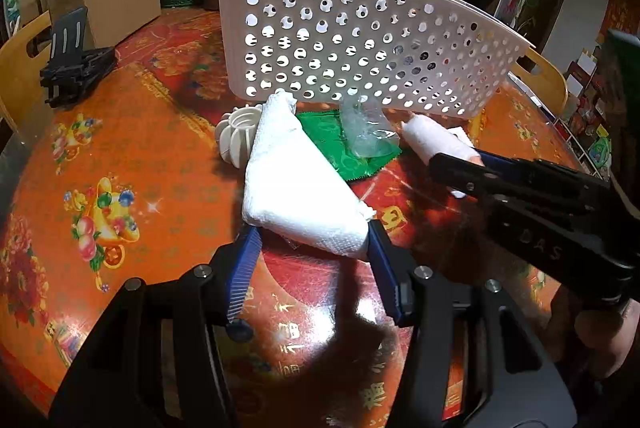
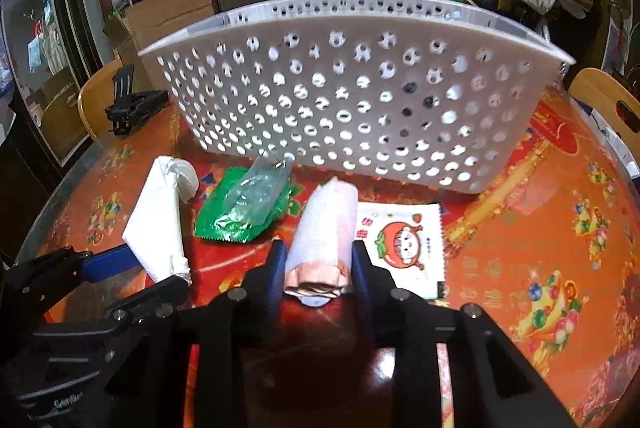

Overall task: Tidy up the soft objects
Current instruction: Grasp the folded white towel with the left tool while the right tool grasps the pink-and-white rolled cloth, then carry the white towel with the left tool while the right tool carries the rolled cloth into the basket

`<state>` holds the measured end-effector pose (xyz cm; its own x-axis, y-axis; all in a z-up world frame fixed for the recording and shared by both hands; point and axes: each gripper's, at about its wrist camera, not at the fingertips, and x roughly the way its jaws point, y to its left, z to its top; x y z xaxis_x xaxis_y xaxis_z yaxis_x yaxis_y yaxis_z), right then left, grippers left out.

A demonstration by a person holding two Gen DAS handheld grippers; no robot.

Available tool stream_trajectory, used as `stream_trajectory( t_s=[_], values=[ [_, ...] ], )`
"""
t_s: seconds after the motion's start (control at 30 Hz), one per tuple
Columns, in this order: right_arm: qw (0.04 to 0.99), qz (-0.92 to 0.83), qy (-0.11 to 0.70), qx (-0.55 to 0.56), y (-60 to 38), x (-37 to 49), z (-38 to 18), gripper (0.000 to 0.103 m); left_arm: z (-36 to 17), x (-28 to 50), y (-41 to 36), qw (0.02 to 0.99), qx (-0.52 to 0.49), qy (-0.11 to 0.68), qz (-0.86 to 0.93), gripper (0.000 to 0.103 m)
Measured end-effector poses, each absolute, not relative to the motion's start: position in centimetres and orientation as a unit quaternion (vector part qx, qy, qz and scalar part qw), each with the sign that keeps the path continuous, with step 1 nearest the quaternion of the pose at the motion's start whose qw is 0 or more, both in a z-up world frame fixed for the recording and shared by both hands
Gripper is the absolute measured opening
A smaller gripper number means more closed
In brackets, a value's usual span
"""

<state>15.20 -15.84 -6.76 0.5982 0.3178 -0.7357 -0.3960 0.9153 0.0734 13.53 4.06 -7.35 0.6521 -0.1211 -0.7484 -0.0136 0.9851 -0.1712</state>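
Left gripper (image 1: 308, 240): its blue pads clamp the near end of a folded white paper towel (image 1: 296, 184), which lies on the table and runs away toward the basket.
Right gripper (image 2: 318, 260): narrow, both fingers pressed on the sides of a rolled pink-and-white cloth (image 2: 326, 232); the roll's near end sits between the pads and its far end points at the basket.
Table (image 1: 140, 156): round, covered in a red and orange printed cloth; both grippers work at its middle.
Basket (image 2: 360, 100): white, full of round holes, standing just behind the soft things, toward the table's far edge.
Green packet (image 2: 240, 212): flat on the table between the towel and the roll, with a crumpled clear plastic bag (image 2: 256, 192) lying on top.
White ribbed piece (image 1: 236, 136): beside the towel's far end, on its left, partly hidden by it.
Cartoon sachet (image 2: 404, 244): flat on the table, just right of the roll.
Black clamp-like stand (image 1: 72, 64): near the table's left edge, well apart from the rest.
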Motion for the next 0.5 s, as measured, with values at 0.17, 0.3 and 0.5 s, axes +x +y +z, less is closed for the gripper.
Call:
stream_trajectory(
  t_s=[0.17, 0.3, 0.5],
  values=[
    [0.896, 0.202, 0.393, -0.035, -17.4, 14.5, -6.2, 0.03, -7.4, 13.5, 4.1, 0.905, -0.085, 0.415, -0.028, 0.051],
    [0.902, 0.204, 0.379, -0.024, -18.6, 13.7, -5.3, 0.029, -7.2, 13.2, 4.4, 0.909, -0.088, 0.405, -0.03, 0.051],
    [0.909, 0.213, 0.358, -0.016, -19.3, 12.8, -4.0, 0.028, -6.5, 12.5, 3.9, 0.918, -0.079, 0.388, -0.03, 0.051]
  ],
)
